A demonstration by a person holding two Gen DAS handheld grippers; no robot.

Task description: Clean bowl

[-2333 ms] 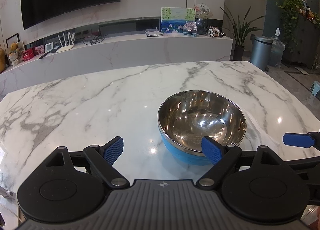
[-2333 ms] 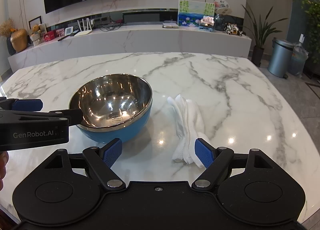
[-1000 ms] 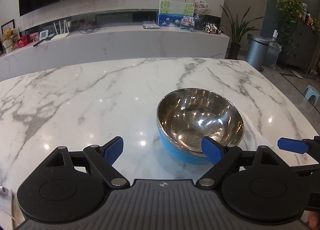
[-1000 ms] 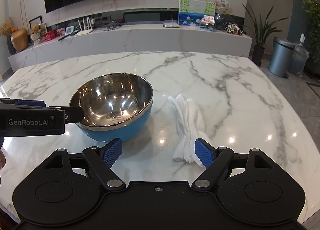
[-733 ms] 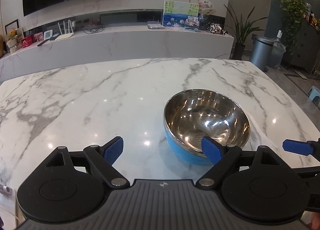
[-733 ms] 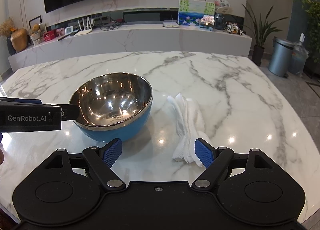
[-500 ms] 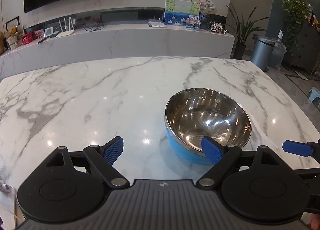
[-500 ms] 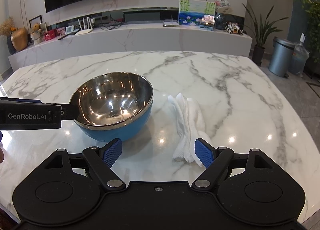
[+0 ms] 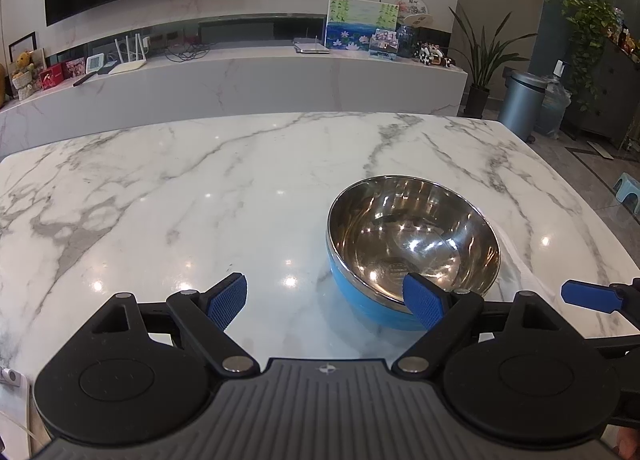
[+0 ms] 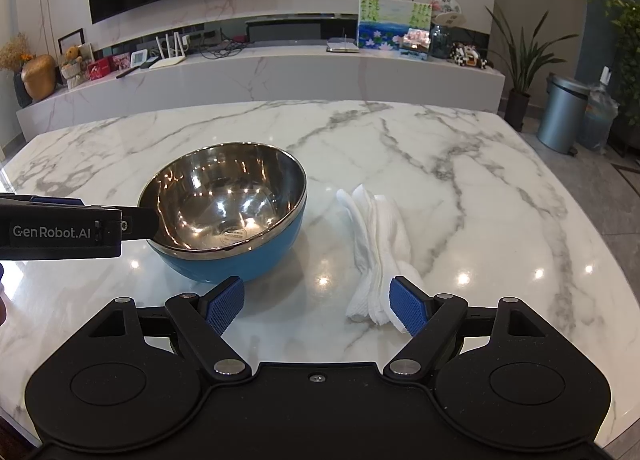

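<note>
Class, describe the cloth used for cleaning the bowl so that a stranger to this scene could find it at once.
Start at the marble table and find the bowl, blue outside and steel inside. Just to the bowl's right, apart from it, lies the cloth, in front of the open right gripper. It is the only soft, white, folded thing on the table.

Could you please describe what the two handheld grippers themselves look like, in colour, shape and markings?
Both the left gripper and the right gripper are matte black, with two round discs, angled linkage arms with silver pins, and blue textured fingertips. The left one's side reads "GenRobot.AI" in white. No cables or sleeves show.
</note>
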